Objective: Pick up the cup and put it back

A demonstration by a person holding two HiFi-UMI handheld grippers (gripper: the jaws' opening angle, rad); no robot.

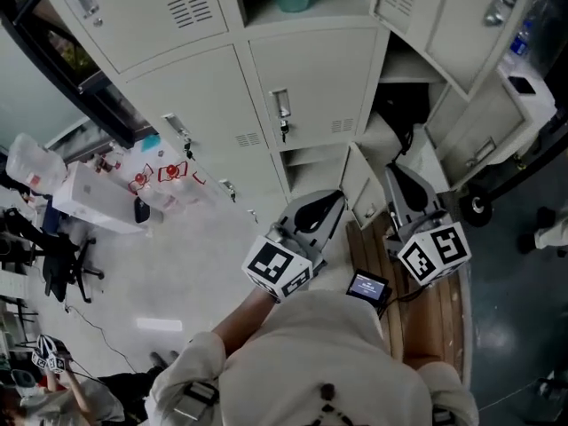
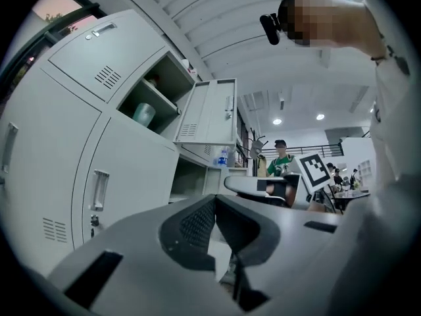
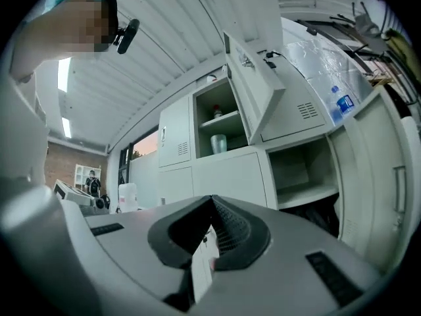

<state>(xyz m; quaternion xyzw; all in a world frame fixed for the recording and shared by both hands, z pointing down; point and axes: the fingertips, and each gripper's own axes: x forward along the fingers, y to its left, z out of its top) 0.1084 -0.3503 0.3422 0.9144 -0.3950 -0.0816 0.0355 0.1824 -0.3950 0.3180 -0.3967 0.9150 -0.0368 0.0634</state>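
- The cup (image 3: 218, 143) stands upright in an open locker (image 3: 227, 104) compartment, a little above the centre of the right tool view and at the top centre of the head view.
- It looks light, stiff and smooth, so perhaps slippery. I would take it across the wall near the middle, with gentle pressure.
- The right tool (image 3: 212, 201) has its jaws together with nothing between them. The left tool (image 2: 214, 199) is closed and empty too.
- Both tools are well apart from the cup and lower in the frame.
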